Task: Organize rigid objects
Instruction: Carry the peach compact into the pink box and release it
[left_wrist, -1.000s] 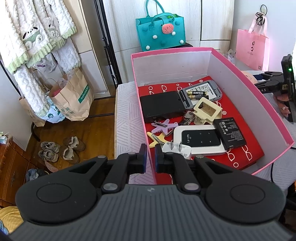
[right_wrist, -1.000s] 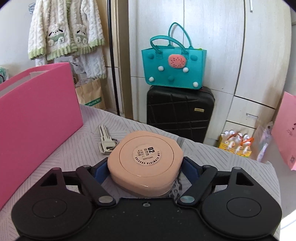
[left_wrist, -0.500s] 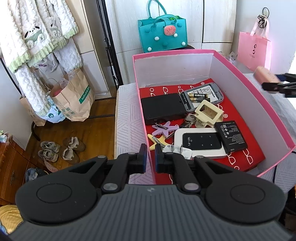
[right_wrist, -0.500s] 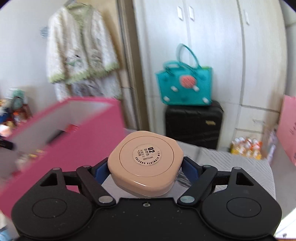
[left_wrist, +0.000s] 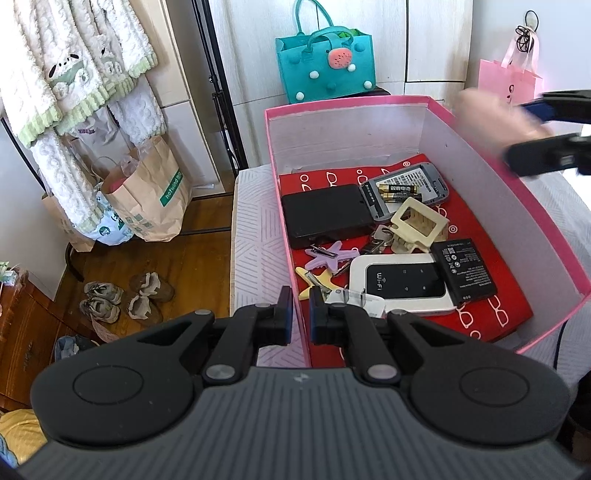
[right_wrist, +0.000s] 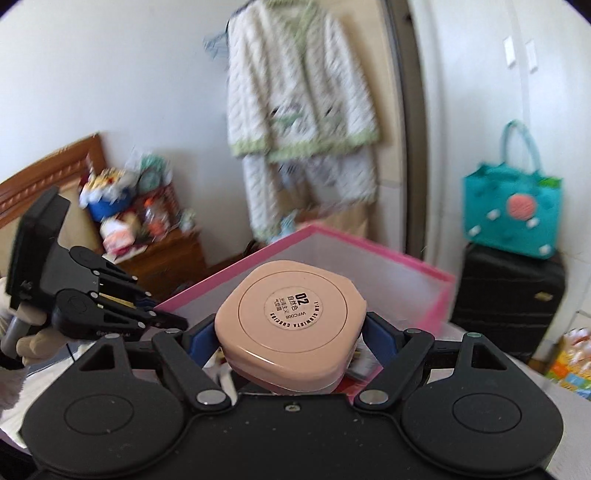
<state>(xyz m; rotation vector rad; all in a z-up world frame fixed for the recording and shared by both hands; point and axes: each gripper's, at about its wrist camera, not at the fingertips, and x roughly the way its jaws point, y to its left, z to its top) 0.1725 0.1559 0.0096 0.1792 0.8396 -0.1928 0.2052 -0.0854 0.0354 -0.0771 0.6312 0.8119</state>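
Observation:
My right gripper (right_wrist: 291, 332) is shut on a peach compact case (right_wrist: 291, 314) with a round label, held above the right wall of the pink box (right_wrist: 369, 266). In the left wrist view the compact case (left_wrist: 487, 118) and the right gripper (left_wrist: 546, 125) show blurred at the box's upper right. The pink box (left_wrist: 369, 129) holds a black case (left_wrist: 327, 216), a white wifi router (left_wrist: 399, 282), a battery pack (left_wrist: 463, 273), a cream clip (left_wrist: 419, 225) and star clips (left_wrist: 332, 256). My left gripper (left_wrist: 301, 317) is shut on the box's near left wall.
The box rests on a striped bed cover (left_wrist: 255, 240). Behind it are a teal bag (left_wrist: 325, 62) and a pink gift bag (left_wrist: 509, 81). Paper bags (left_wrist: 151, 192) and shoes (left_wrist: 125, 295) lie on the wooden floor at left. A black suitcase (right_wrist: 509, 302) stands at right.
The right gripper has lifted the compact case off the bed cover and swung it left, up over the pink box's wall. The left gripper has stayed still on the box.

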